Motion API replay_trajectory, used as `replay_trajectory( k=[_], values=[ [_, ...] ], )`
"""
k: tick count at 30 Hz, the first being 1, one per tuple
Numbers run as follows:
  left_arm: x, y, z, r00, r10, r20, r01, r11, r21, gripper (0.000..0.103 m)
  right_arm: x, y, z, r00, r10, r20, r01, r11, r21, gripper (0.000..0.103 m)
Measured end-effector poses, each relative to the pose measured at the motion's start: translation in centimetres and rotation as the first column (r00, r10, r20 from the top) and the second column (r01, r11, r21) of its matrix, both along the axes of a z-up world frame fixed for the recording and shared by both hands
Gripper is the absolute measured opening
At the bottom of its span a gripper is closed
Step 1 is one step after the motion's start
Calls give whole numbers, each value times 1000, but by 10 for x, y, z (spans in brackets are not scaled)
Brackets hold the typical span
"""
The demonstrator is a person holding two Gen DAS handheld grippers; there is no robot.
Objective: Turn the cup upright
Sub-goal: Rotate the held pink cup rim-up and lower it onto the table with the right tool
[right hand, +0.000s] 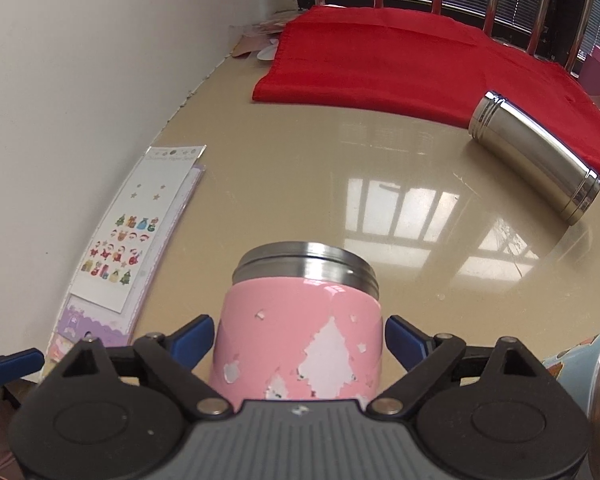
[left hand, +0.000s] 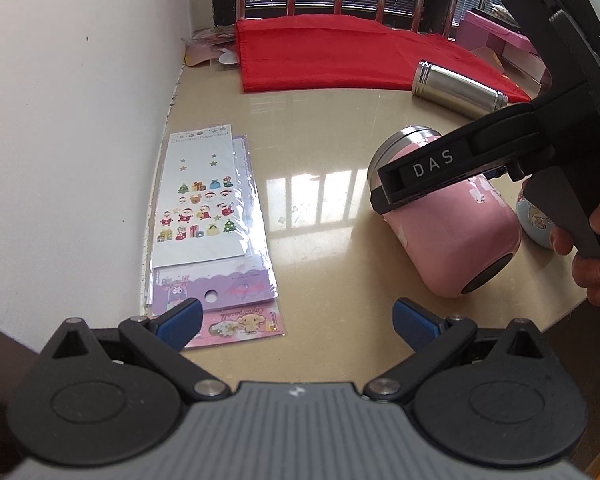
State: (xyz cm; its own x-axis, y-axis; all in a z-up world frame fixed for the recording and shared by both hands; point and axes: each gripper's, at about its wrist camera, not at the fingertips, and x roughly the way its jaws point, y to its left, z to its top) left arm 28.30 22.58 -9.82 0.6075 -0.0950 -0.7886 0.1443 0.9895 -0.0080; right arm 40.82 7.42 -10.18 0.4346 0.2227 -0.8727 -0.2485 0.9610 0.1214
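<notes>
Pink cup (left hand: 452,220) lying on its side on the glossy beige table (left hand: 320,184), steel rim toward the window and dark base toward us, is what we find at the centre of both views. White patches mark its paint where the coating has peeled. Our right gripper (right hand: 300,338) straddles it: the blue fingertips (right hand: 404,340) sit on either side of the body with a sliver of gap on each flank, so we read the jaws as spread and not yet pressing. From the left wrist view its black finger crosses over the cup near the rim. Our left gripper (left hand: 296,320) hangs apart from it, jaws wide and holding nothing, above the table beside a stack of sticker sheets (left hand: 208,220) near the wall. Farther back a steel cup (right hand: 536,160) also lies on its side, touching the edge of a red cloth (right hand: 400,56). A blue patterned cup (right hand: 580,364) is just beside the pink one, on its right.
</notes>
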Motion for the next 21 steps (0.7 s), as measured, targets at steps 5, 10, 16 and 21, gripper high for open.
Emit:
replay_trajectory(
  k=[5,10,16,21],
  values=[
    [-6,-2,-1,998,-30,63,28,999,27,103,4,-7,0,998,-38,-49,39,999,33,84],
    [-18,2,4,995,-45,89,46,999,-9,103,-18,-17,12,994,-75,84,69,994,79,83],
    [-35,7,1,995,-42,89,44,999,-19,103,-60,-14,27,918,-34,395,2,997,80,83],
    [-50,7,-2,993,-10,120,10,1000,6,103,-80,-12,18,856,0,517,-40,997,67,83]
  ],
)
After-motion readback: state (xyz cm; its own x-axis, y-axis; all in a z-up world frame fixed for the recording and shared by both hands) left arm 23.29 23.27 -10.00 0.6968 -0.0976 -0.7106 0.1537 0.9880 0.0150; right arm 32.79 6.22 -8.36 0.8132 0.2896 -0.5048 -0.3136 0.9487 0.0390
